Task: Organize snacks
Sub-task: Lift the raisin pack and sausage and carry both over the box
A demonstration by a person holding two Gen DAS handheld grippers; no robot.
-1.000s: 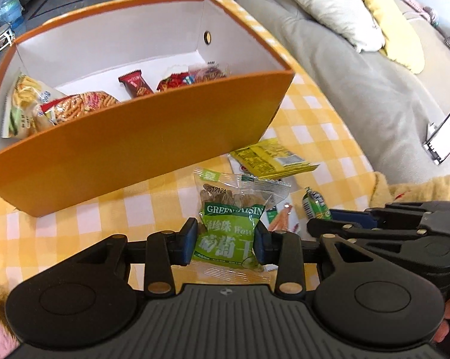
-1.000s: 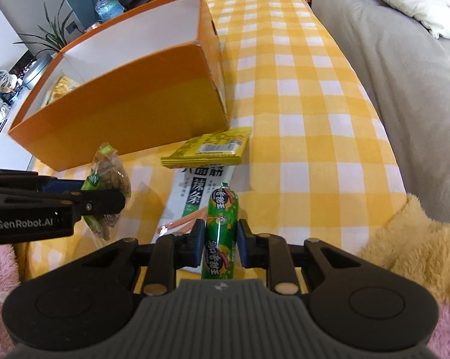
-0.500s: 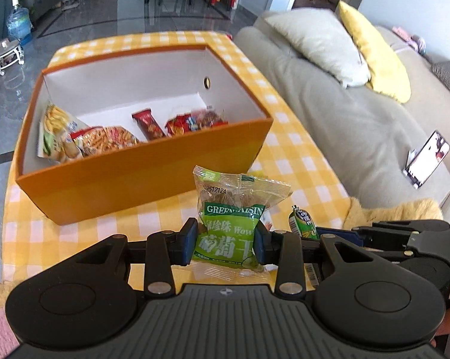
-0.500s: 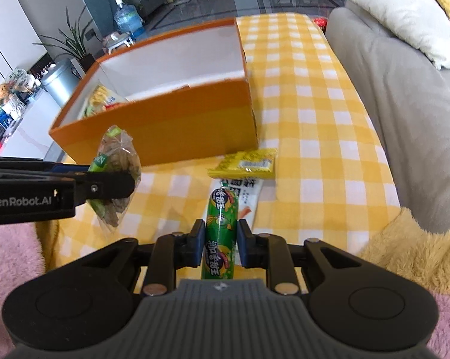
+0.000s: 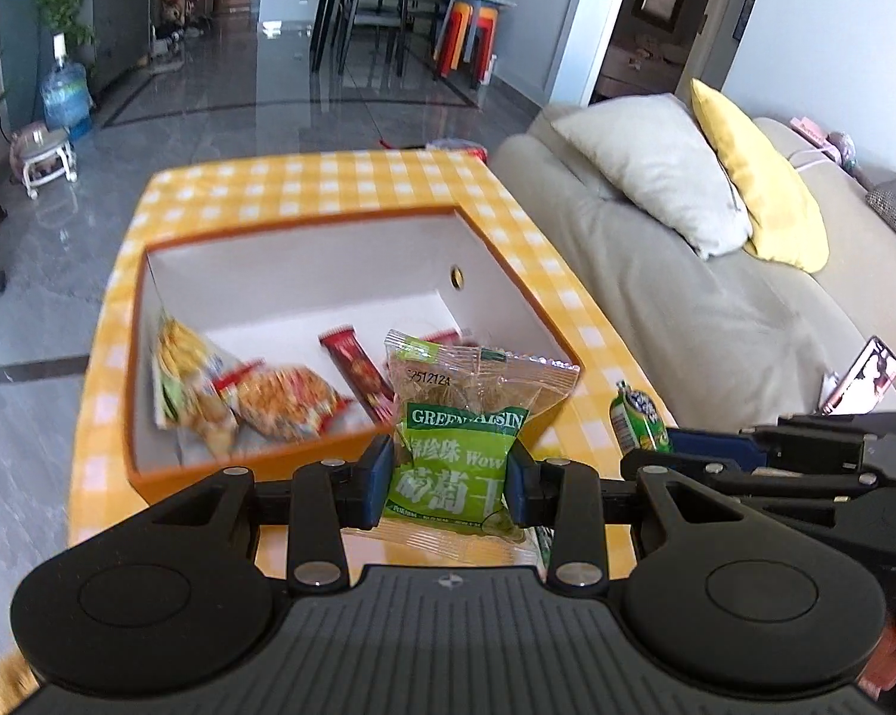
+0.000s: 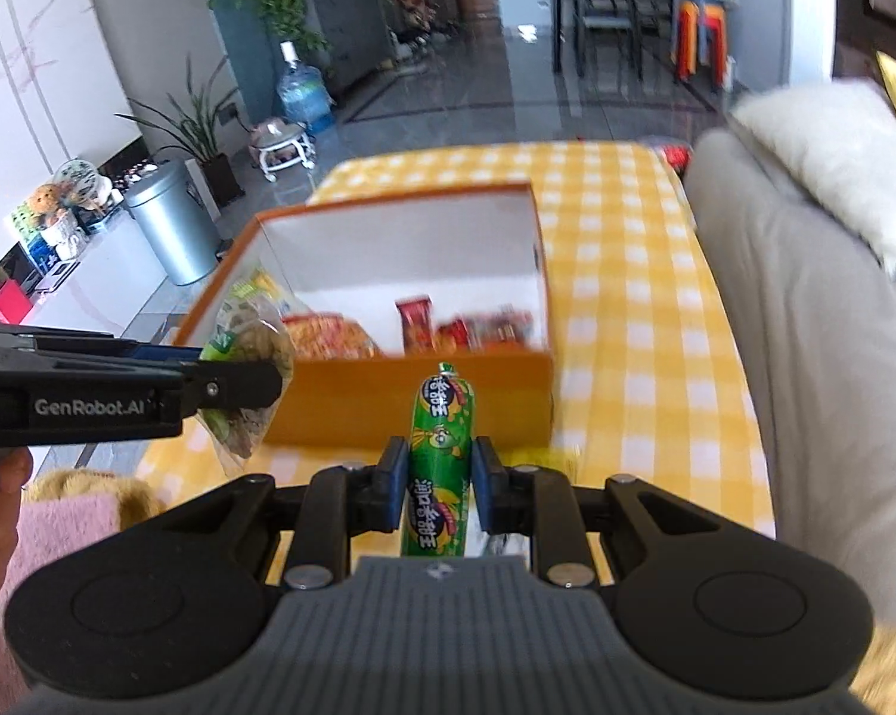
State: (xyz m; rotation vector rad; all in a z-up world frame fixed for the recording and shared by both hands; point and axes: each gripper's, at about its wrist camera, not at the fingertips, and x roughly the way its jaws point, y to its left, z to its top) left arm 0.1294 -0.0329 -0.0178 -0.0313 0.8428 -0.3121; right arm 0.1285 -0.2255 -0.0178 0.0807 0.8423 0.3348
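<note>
Left wrist view: the left gripper (image 5: 450,479) is clamped on a green raisin packet (image 5: 468,438), its blue pads pressing the packet's lower half from both sides, so the jaws stand partway apart at the packet's width. The packet stands upright, its clear crimped top rising above the fingers and overlapping the near wall of the orange box (image 5: 269,465). Inside the box, on its white floor, lie a yellow chip bag (image 5: 179,381), an orange-red snack bag (image 5: 284,402) and a dark red bar (image 5: 355,366); all look a little blurred. The box sits on a table with a yellow checked cloth (image 5: 585,333), beside a grey sofa (image 5: 704,322).

Right wrist view: the right gripper (image 6: 434,482) is closed narrowly on a green sausage stick (image 6: 442,447), which points up and forward between the pads, its tip in front of the box's near wall. The left gripper shows at the left edge of this view, with the raisin packet hanging in its fingers just in front of the box's near left corner.
</note>
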